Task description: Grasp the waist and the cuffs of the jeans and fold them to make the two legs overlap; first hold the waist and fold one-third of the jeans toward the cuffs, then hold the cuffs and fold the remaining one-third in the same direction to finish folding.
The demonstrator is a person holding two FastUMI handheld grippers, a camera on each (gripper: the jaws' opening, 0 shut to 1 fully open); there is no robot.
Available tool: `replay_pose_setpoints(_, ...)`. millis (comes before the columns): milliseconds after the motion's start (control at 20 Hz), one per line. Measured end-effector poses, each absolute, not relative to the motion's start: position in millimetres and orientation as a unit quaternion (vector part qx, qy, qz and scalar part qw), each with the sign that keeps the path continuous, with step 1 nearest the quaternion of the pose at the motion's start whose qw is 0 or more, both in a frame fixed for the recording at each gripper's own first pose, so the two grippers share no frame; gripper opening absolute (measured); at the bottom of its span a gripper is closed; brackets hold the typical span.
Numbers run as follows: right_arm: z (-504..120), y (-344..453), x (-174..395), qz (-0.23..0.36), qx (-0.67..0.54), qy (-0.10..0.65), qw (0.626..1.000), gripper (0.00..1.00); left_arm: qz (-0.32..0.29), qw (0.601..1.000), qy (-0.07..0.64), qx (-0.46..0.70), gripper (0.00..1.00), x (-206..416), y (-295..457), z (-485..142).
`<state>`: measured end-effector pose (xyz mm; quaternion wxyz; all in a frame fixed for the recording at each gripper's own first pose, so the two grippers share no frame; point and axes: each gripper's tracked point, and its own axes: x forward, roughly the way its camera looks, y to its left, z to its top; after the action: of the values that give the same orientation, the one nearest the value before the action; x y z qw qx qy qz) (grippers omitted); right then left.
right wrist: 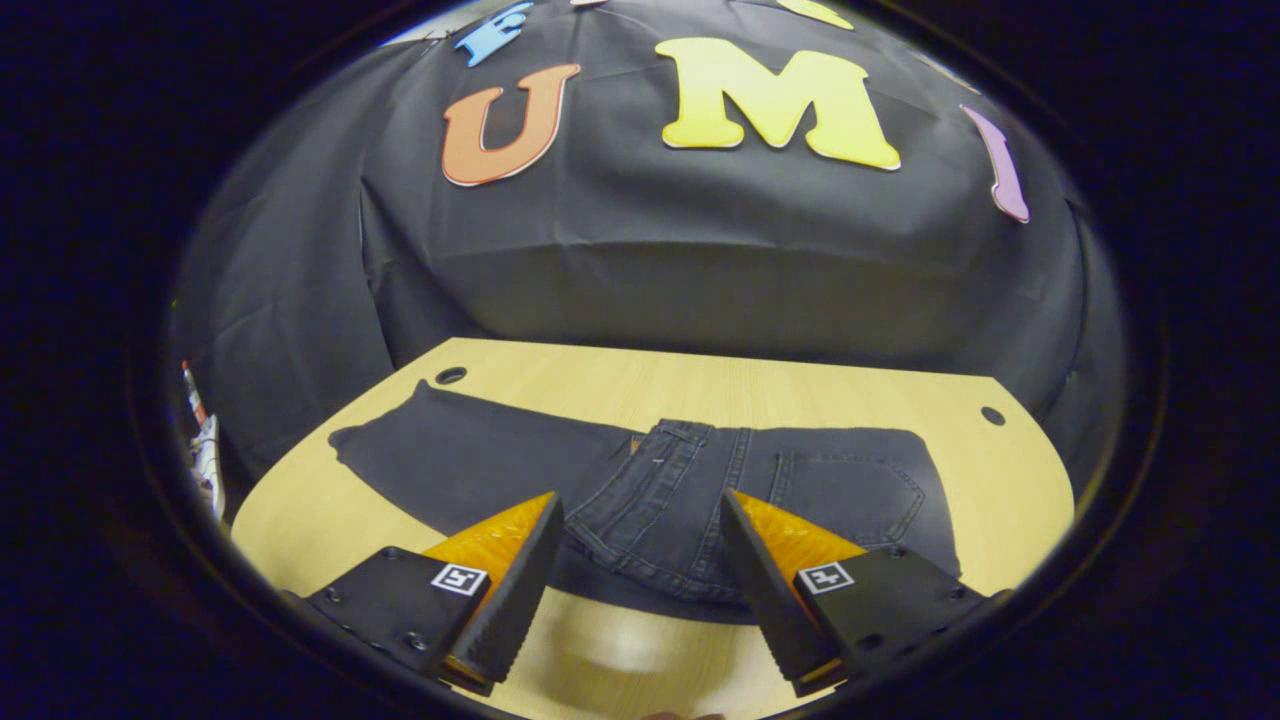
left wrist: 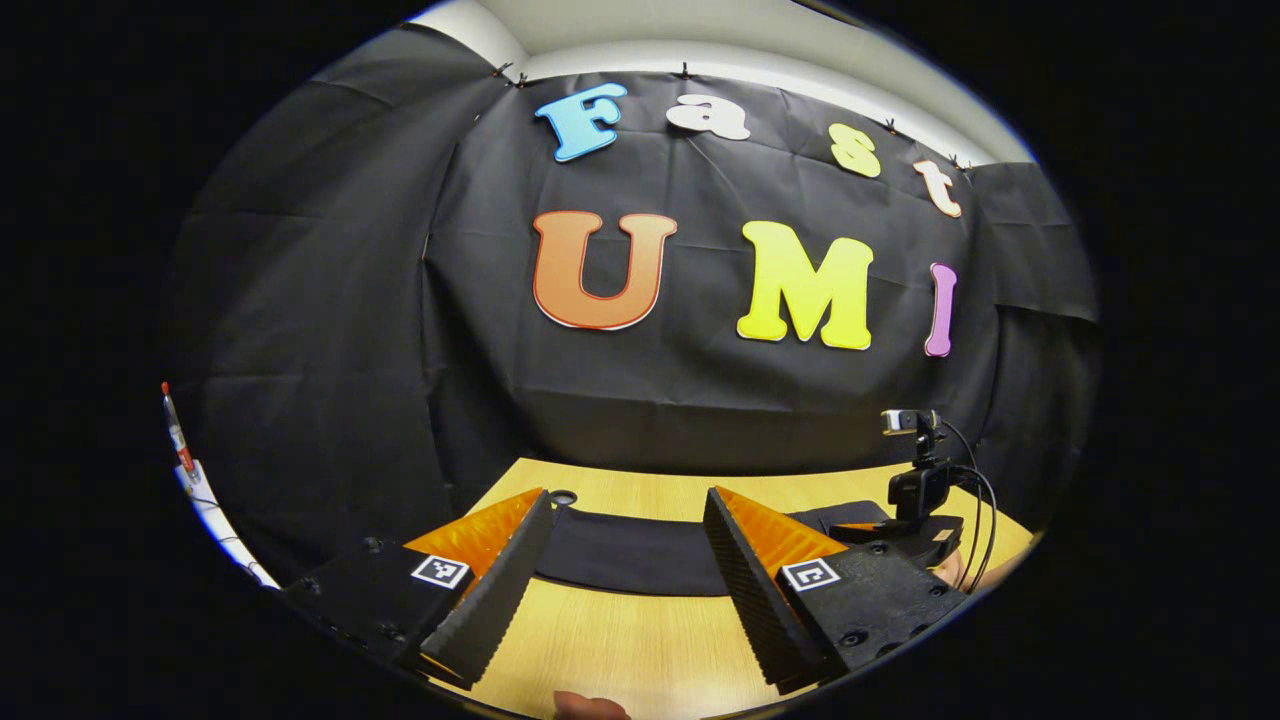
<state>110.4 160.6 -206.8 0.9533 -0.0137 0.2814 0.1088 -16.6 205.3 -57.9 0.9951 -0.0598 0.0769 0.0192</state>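
Already the jeans (right wrist: pixel 640 495) lie flat on the wooden table (right wrist: pixel 700 385), spread sideways: the waist and back pockets sit to the right in the right gripper view, while a leg runs off to the left. That layout suits the first fold, since waist and cuffs both lie within reach of one hand each. The right gripper (right wrist: pixel 640 565) hovers just above the waist end with its fingers spread wide and nothing between them, probably lining up on the waistband edge. The left gripper (left wrist: pixel 628 580) is likewise spread and empty, held near the table's front edge with the dark cloth lying flat beyond it; which part of the jeans that is I cannot tell from so low an angle. Farther right in the left gripper view stands the other gripper's camera mount (left wrist: pixel 918 480). Black cloth walls in the booth behind the pale table, which has small round holes (right wrist: pixel 450 375) near its corners.
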Motion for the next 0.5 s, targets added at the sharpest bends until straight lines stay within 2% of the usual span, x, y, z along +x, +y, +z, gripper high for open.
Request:
replay_pose_setpoints(250, -142, 148, 126, 0.110, -0.015, 0.219, 0.969, 0.95, 0.027, 0.975, 0.130, -0.176, 0.98, 5, 214, -115)
replay_pose_setpoints(300, -127, 145, 130, 0.109, -0.016, 0.205, 0.973, 0.99, 0.032, 0.968, 0.142, -0.205, 0.98, 8, 217, -127)
replay_pose_setpoints(500, -68, 123, 140, 0.097, -0.017, 0.154, 0.983, 0.95, 0.063, 0.922, 0.178, -0.337, 0.98, 32, 234, -168)
